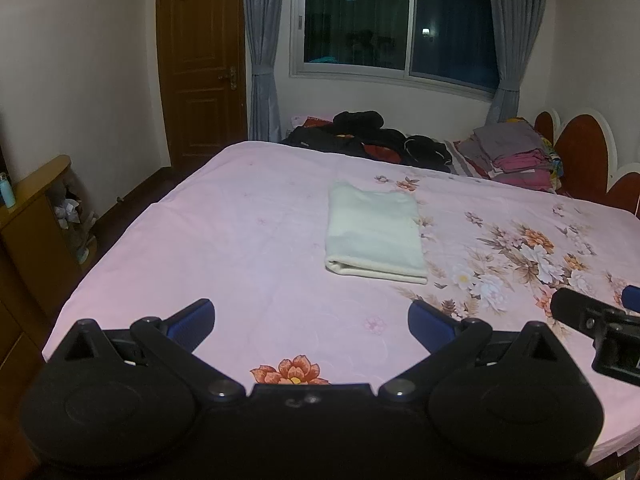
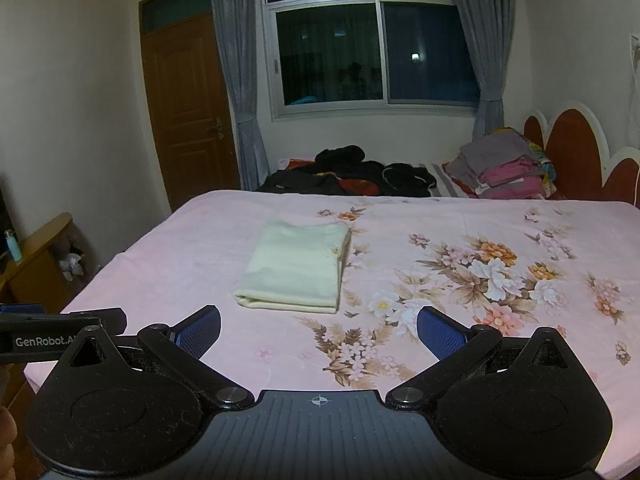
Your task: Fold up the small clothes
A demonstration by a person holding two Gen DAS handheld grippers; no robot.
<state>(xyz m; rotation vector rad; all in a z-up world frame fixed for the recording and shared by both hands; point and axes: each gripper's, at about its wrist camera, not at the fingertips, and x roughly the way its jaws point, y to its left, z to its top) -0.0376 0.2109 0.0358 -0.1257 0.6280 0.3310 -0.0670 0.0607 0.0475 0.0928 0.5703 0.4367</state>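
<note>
Mid-frame on the pink bed [image 1: 240,240], the cream garment [image 1: 374,236] lies folded; left gripper [image 1: 311,322] and right gripper [image 2: 318,330] hover near, spread wide, empty. Any tidying should pinch edges lightly.

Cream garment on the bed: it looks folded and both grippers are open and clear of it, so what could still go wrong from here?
1. The garment has loose layered edges at its right side; a one-sided pinch by the right gripper could peel the layers apart.
2. It lies on a soft sheet; a low grasp by the left gripper might catch the sheet too.
3. The dark clothes lie across the bed; reaching for them could drag over the fold.
</note>
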